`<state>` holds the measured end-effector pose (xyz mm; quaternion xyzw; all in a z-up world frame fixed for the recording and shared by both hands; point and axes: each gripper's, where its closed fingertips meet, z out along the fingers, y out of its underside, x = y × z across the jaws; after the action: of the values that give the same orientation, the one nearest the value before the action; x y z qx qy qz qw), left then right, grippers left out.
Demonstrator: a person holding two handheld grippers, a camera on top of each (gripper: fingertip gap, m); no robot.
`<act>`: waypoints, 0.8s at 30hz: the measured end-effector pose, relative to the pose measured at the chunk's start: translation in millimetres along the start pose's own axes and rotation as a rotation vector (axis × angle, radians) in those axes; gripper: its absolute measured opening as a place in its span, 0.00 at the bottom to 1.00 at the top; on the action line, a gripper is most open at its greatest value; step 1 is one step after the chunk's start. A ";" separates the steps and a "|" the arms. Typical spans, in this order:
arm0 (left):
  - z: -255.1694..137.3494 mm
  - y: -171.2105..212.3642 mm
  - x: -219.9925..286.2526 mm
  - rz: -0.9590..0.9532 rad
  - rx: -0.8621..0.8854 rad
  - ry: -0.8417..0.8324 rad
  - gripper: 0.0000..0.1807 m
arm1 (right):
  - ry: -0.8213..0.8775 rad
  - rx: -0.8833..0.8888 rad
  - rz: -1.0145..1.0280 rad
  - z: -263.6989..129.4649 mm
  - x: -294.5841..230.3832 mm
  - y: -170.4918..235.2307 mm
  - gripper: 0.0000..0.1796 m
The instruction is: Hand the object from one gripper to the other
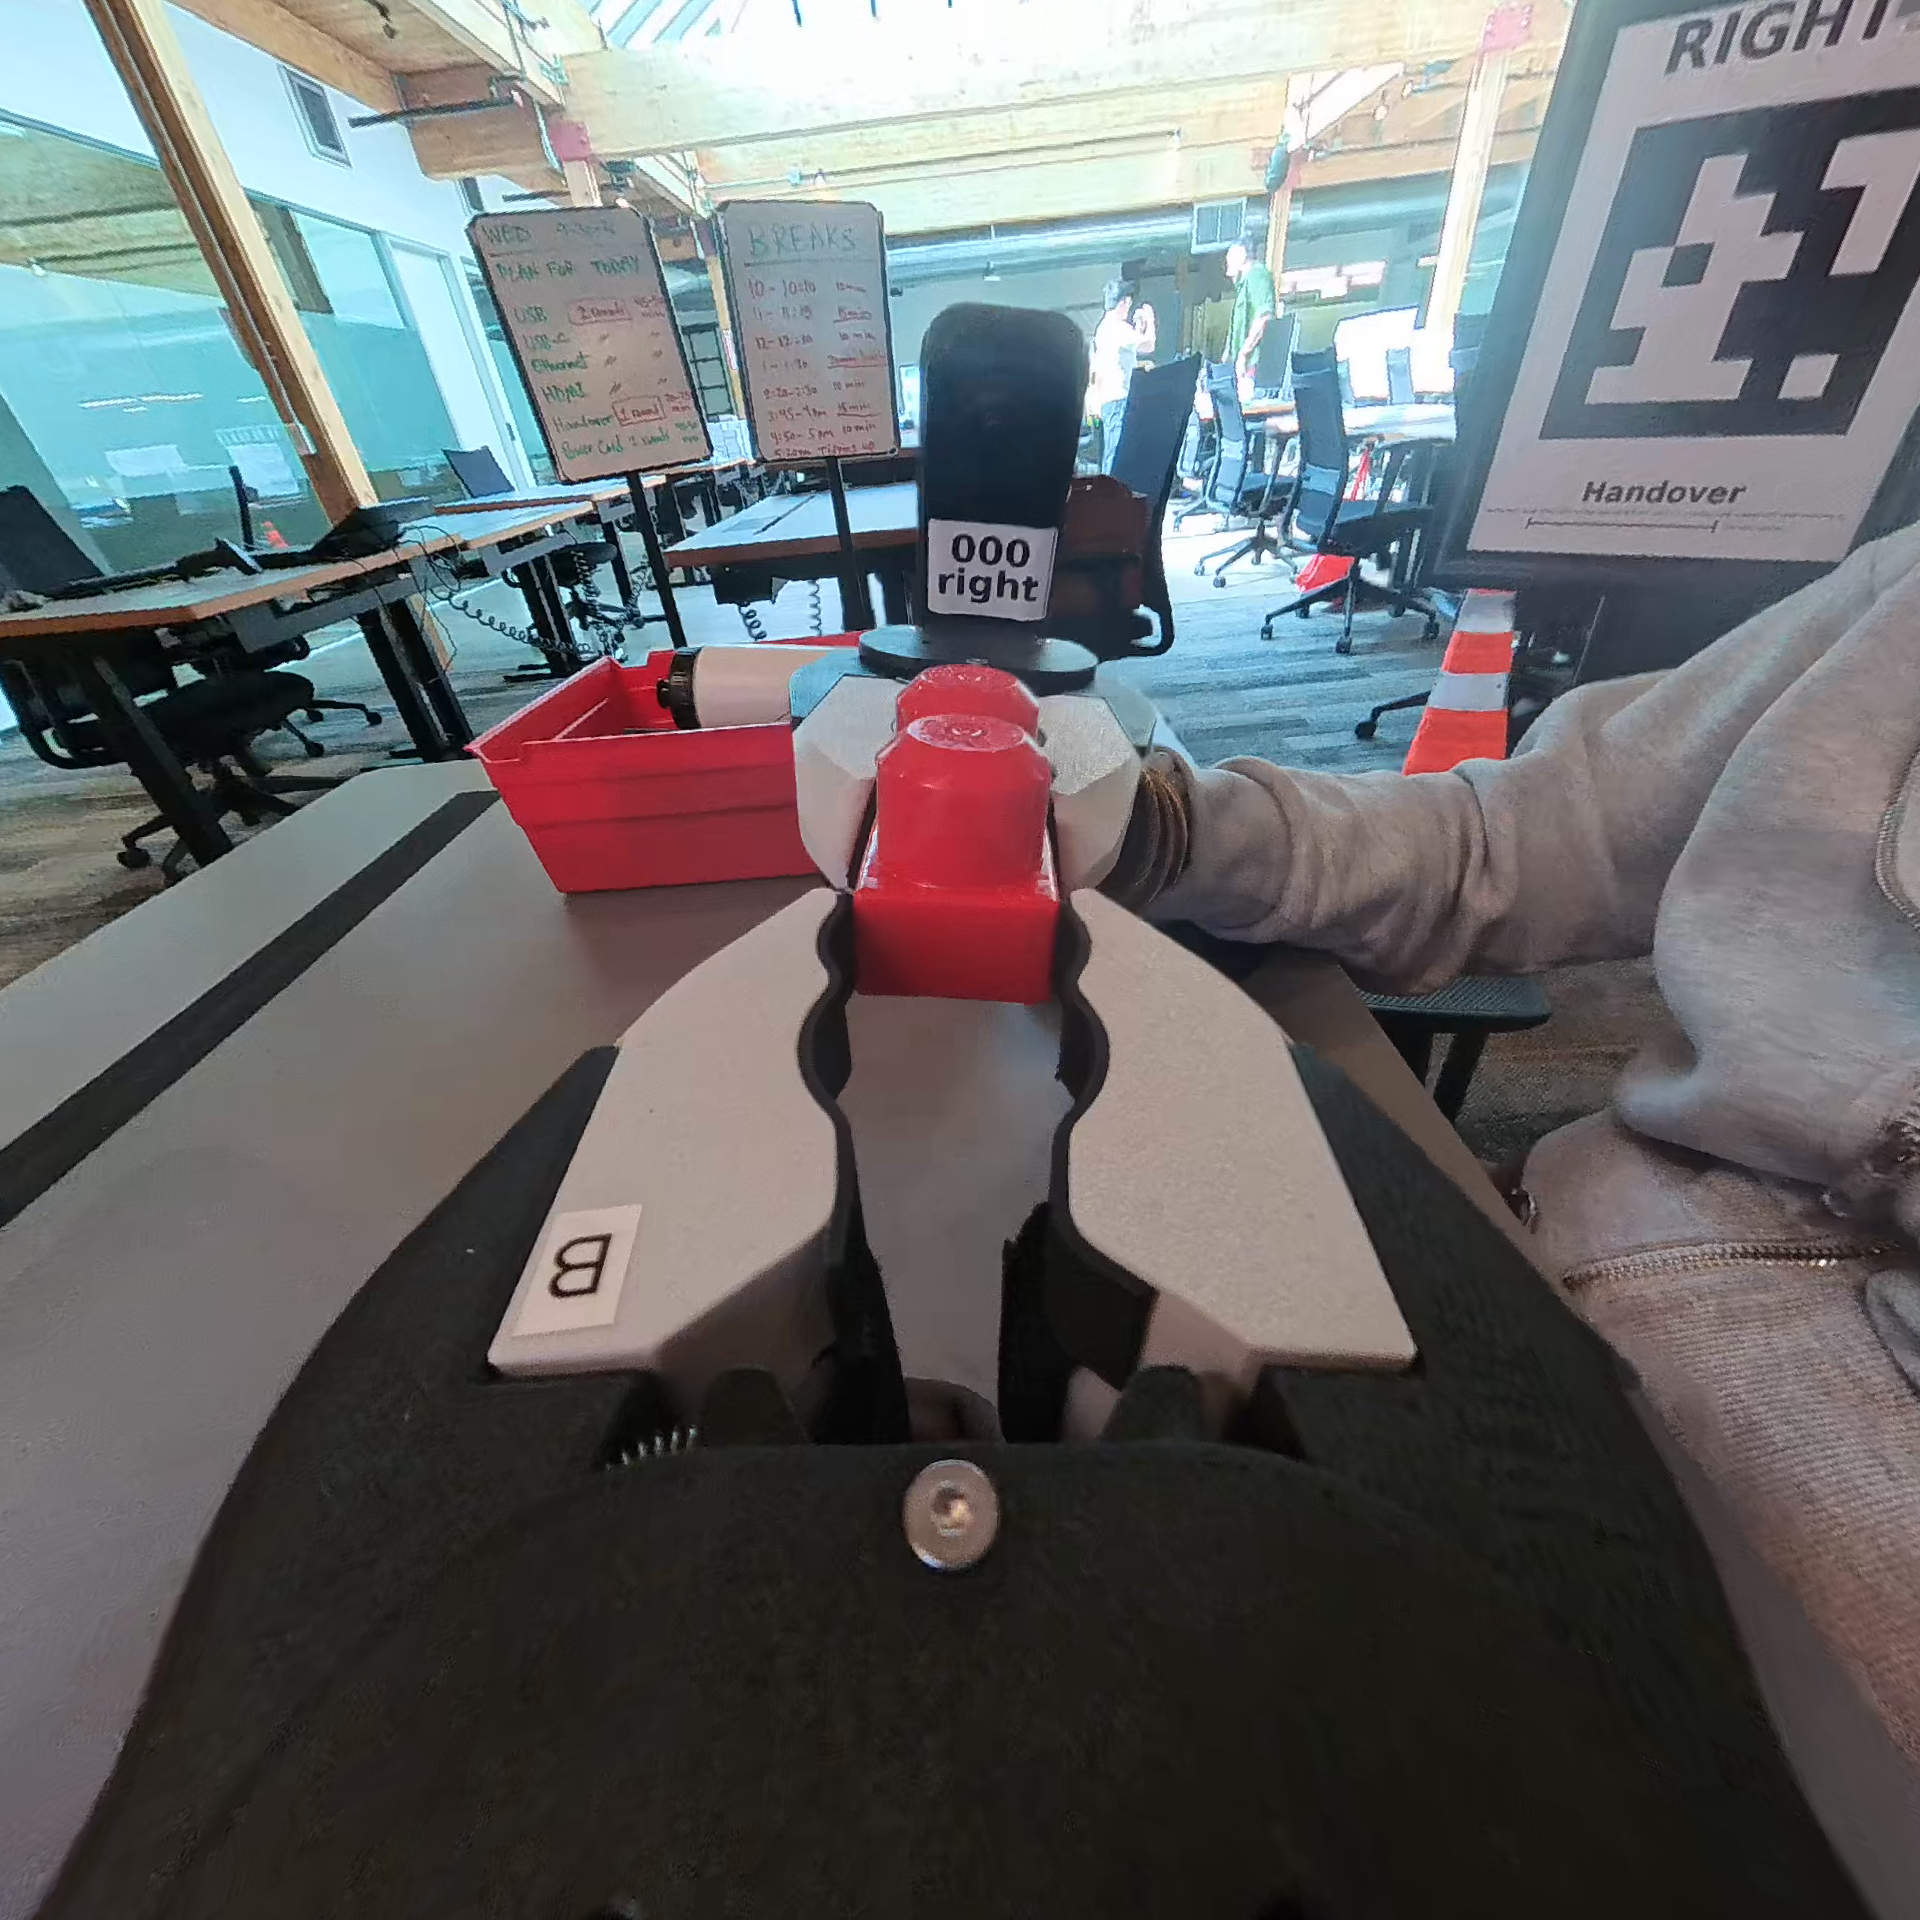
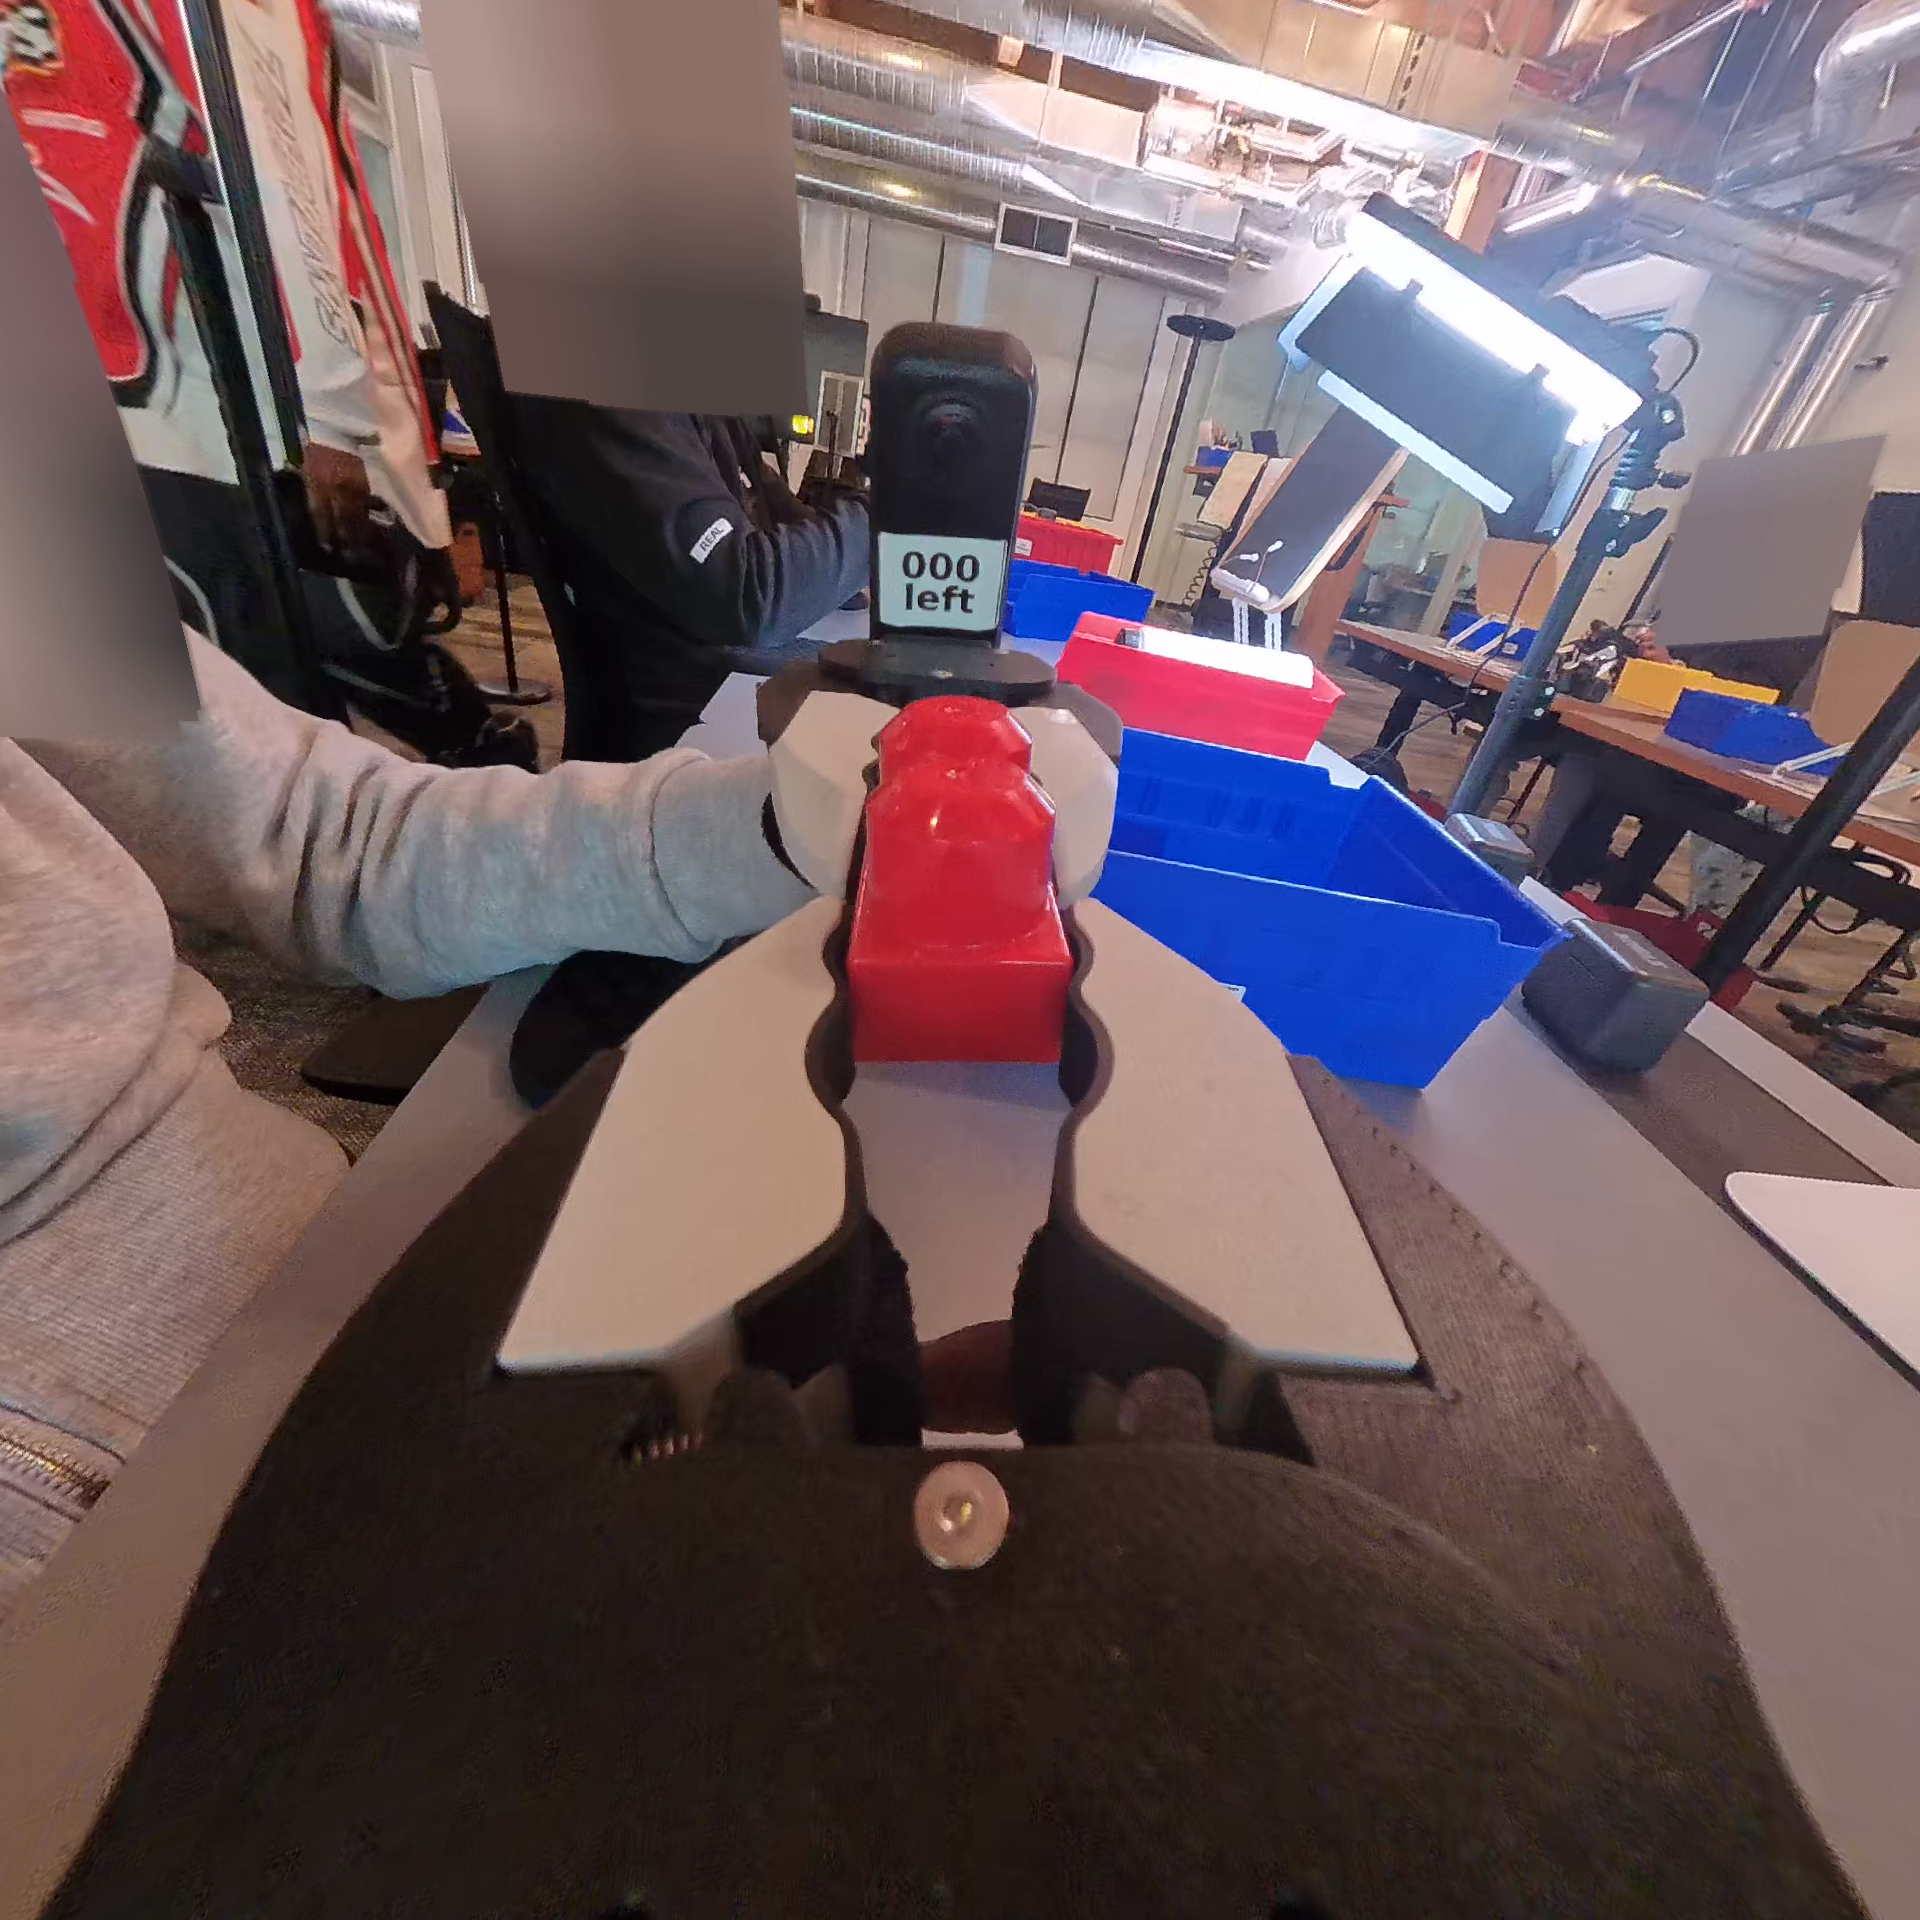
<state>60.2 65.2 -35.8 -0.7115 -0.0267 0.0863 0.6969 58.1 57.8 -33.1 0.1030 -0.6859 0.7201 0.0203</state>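
A red two-stud toy brick (image 1: pixel 956 821) is held in the air above the grey table (image 1: pixel 312 1039), between the two grippers, which face each other. My left gripper (image 1: pixel 954 930) is shut on the brick's near end in the left wrist view, with the right gripper's white fingers (image 1: pixel 1091 790) clamping the far end. In the right wrist view the brick (image 2: pixel 961 883) sits in my right gripper (image 2: pixel 958 987), which is shut on its near end. The left gripper's white fingers (image 2: pixel 821 810) hold the other end.
A red bin (image 1: pixel 644 810) holding a white cylinder (image 1: pixel 748 686) stands on the table behind the brick. A blue bin (image 2: pixel 1330 935), another red bin (image 2: pixel 1195 686) and a dark grey box (image 2: pixel 1616 987) stand along the table. Grey sleeves (image 1: pixel 1455 852) reach in from the side.
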 end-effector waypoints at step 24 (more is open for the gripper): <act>-10.7 9.7 0.9 -0.638 -0.036 0.198 0.20 | 0.315 -0.113 -0.878 -7.7 5.6 -7.0 0.35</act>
<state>61.9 54.5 -45.4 -0.6843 -0.1819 -0.2064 0.6753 52.8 65.2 -25.5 0.2716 -0.6040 0.6118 0.4326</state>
